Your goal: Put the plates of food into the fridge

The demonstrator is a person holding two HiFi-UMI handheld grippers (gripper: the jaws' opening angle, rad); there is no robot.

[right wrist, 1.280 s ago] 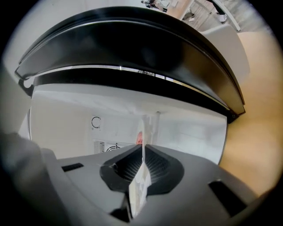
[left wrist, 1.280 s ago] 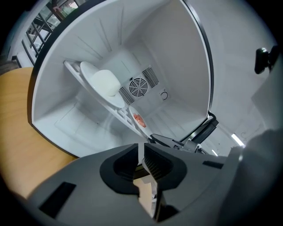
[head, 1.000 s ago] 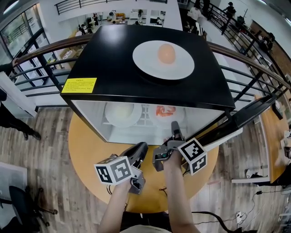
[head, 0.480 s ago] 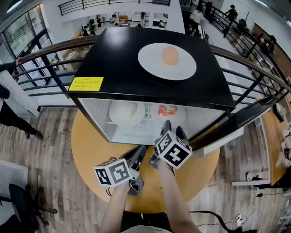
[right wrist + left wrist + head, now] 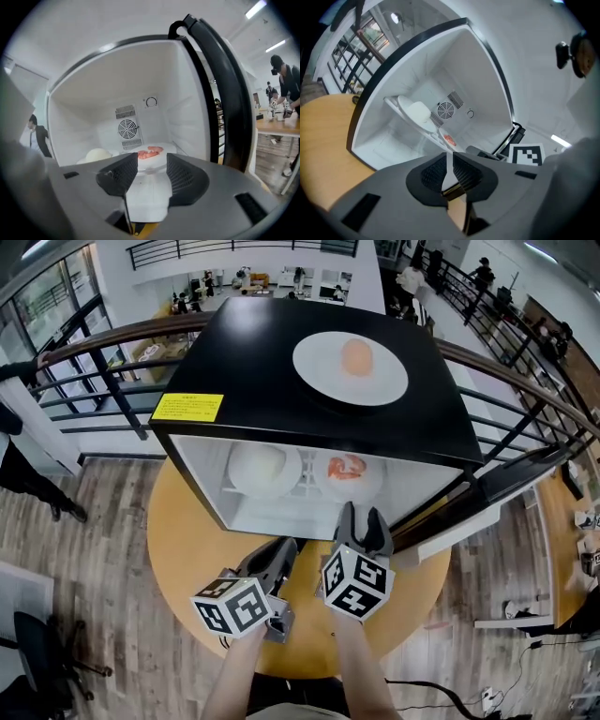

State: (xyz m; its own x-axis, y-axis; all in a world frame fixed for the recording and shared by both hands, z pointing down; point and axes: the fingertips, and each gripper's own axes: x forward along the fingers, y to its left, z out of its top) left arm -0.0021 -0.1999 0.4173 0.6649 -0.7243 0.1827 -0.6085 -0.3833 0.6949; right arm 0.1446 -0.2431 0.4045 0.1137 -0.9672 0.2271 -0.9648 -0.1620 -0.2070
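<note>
A black fridge (image 5: 253, 362) stands open on a round wooden table (image 5: 183, 540). On its shelf sit a plate with a white bun (image 5: 265, 468) and a plate with red food (image 5: 349, 468). A third white plate (image 5: 319, 371) with an orange ball (image 5: 357, 356) rests on the fridge top. My right gripper (image 5: 363, 522) hovers just outside the opening; its jaws have just been opening and stand wide, with nothing between them, and the red-food plate (image 5: 151, 152) lies beyond. My left gripper (image 5: 277, 557) is lower left of it, shut and empty, pointing at the shelf (image 5: 423, 123).
The fridge door (image 5: 492, 486) hangs open to the right, its black seal (image 5: 225, 98) close by the right gripper. A metal railing (image 5: 103, 343) curves behind the table. An office chair (image 5: 37, 662) stands at the lower left on the wooden floor.
The right gripper has rolled upright, opened its jaws wide and drawn back a little from the fridge opening. The left gripper has shifted only slightly.
</note>
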